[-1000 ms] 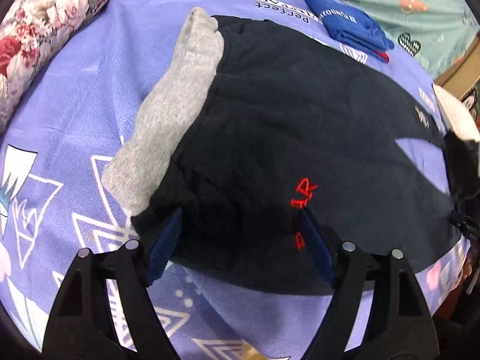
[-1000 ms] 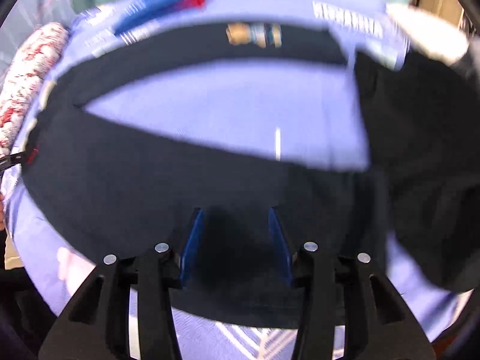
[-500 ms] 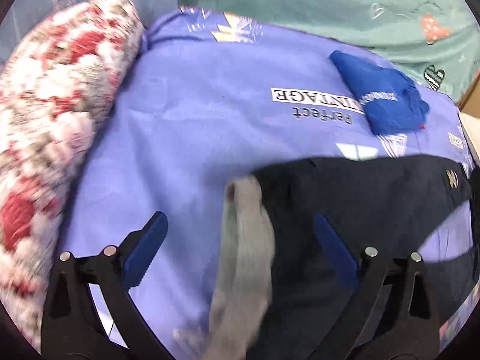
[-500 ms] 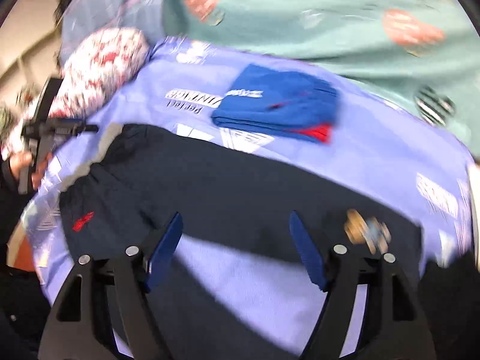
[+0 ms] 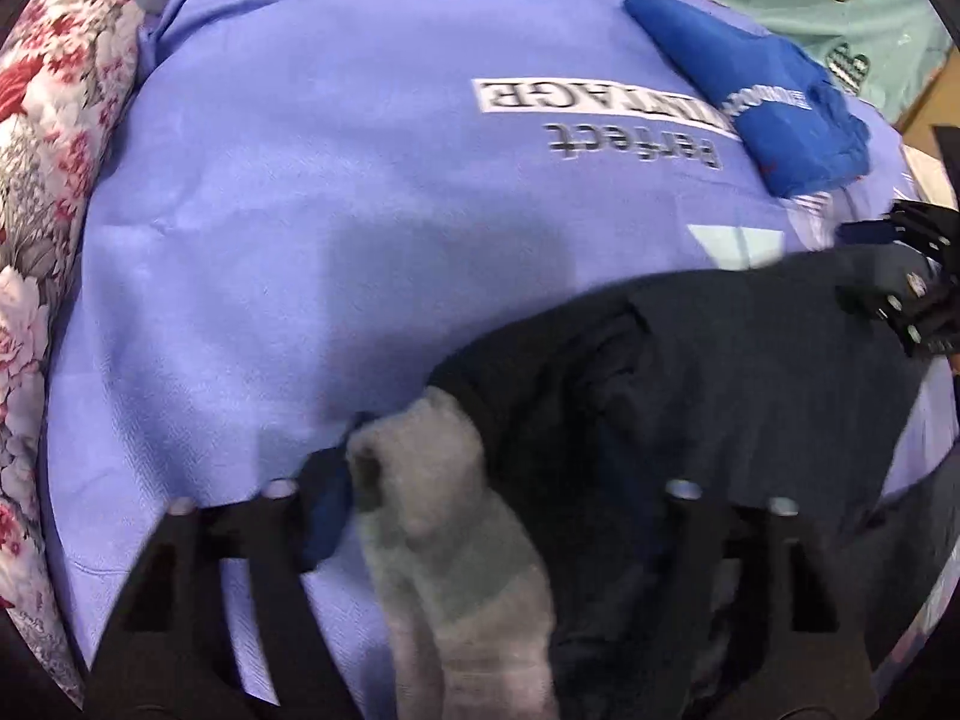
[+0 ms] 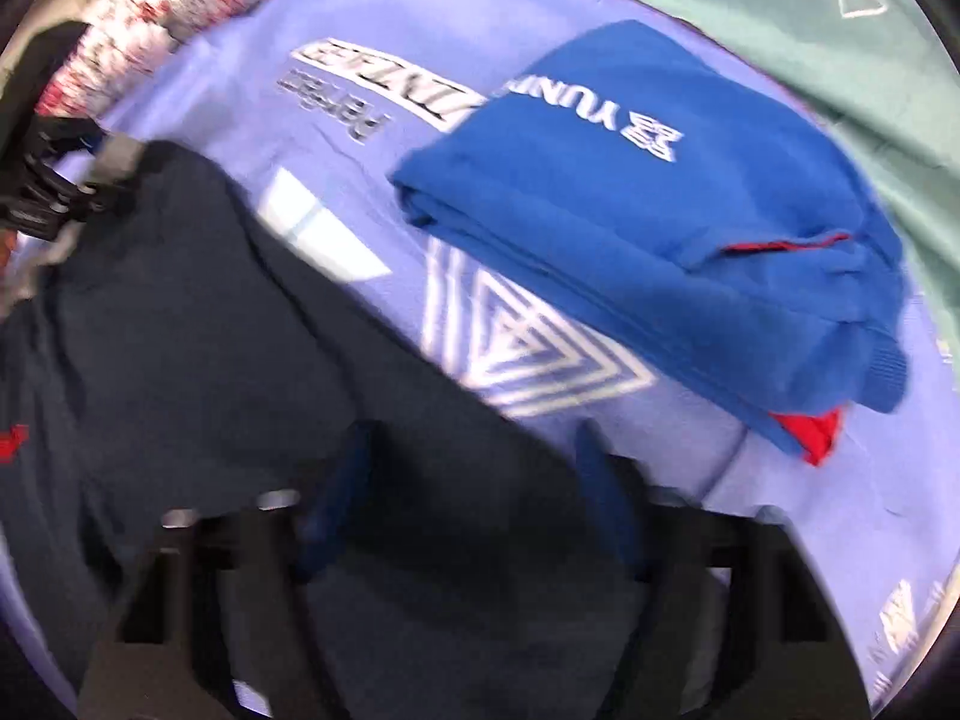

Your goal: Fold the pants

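Observation:
The dark navy pants (image 5: 690, 396) with a grey waistband (image 5: 444, 516) lie on the purple bed sheet (image 5: 336, 192). My left gripper (image 5: 486, 504) is open, with the waistband corner lying between its fingers. In the right wrist view the pants (image 6: 198, 324) spread across the lower left, and my right gripper (image 6: 474, 498) is open over the far edge of a pant leg. The right gripper also shows at the right edge of the left wrist view (image 5: 918, 300), and the left gripper shows at the left edge of the right wrist view (image 6: 54, 174).
A folded blue garment (image 6: 660, 198) lies on the sheet just beyond the right gripper, also in the left wrist view (image 5: 774, 96). A floral pillow (image 5: 42, 192) borders the left side. A teal sheet (image 6: 780, 12) lies at the back.
Both grippers have moved from the near edge of the pants to the far edge. The left one has come down around the grey waistband corner, the right one over the pant leg.

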